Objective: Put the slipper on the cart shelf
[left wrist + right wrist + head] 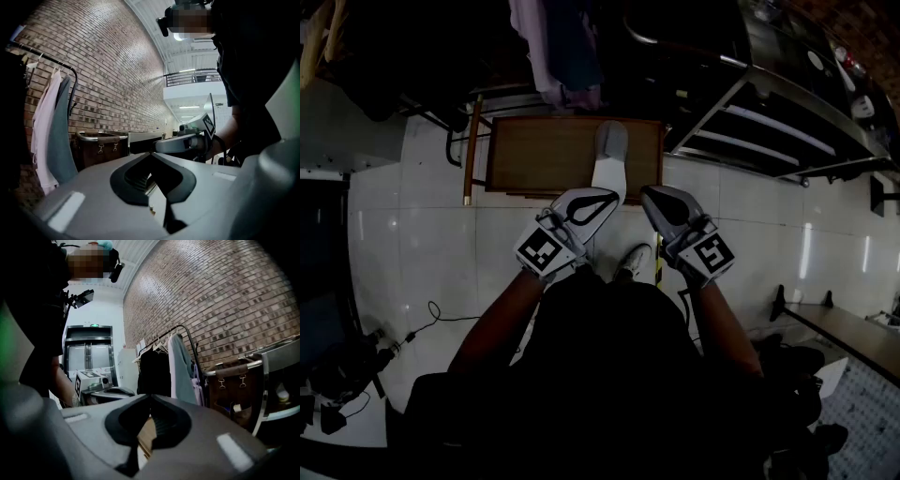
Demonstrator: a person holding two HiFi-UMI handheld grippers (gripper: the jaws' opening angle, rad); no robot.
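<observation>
The slipper [609, 152] lies on the wooden tabletop [534, 155] just ahead of you and looks light, soft and floppy, so pinch its upper or heel rim; your left tool [607, 199] and right tool [649, 195] are both closed and empty.

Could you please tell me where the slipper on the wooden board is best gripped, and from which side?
Probably the white heel end of the slipper, approached from the near side: it lies lengthwise with that flat, thin end toward the person at the wooden board's near edge, the grey upper farther.
</observation>
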